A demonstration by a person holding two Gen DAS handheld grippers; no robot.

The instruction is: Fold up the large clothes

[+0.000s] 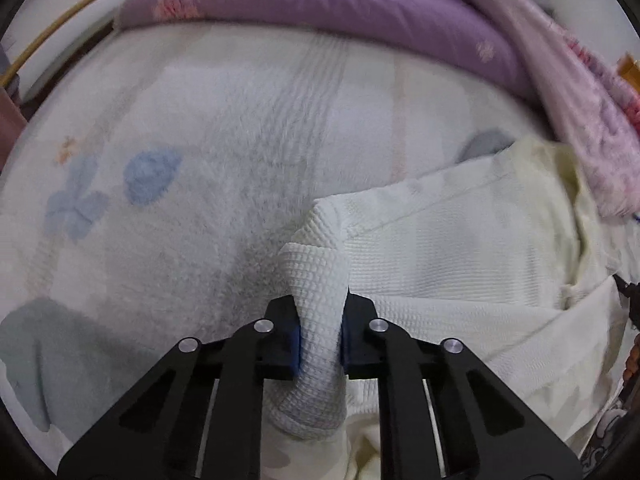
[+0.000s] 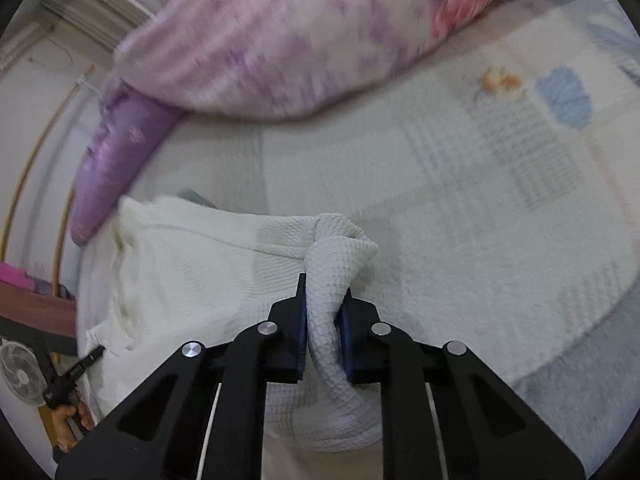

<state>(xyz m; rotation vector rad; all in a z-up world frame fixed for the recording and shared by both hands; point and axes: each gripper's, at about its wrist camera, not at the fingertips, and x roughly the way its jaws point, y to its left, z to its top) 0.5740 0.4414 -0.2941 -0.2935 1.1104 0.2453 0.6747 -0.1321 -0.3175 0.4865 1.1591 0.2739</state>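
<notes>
A white waffle-knit garment [image 1: 448, 248] lies on the bed, spread to the right in the left wrist view and to the left in the right wrist view [image 2: 192, 256]. My left gripper [image 1: 319, 320] is shut on a bunched fold of it at its left corner. My right gripper [image 2: 323, 312] is shut on another bunched fold at its right corner. The fabric hangs down between the jaws of each gripper. The garment's far edge lies flat on the bed.
A pale fleece blanket [image 1: 208, 152] with blue flower prints covers the bed [image 2: 460, 184]. A purple quilt [image 1: 320, 4] and a pink floral pillow [image 2: 304, 28] lie along the far side. A fan [image 2: 20, 376] stands beyond the bed's edge.
</notes>
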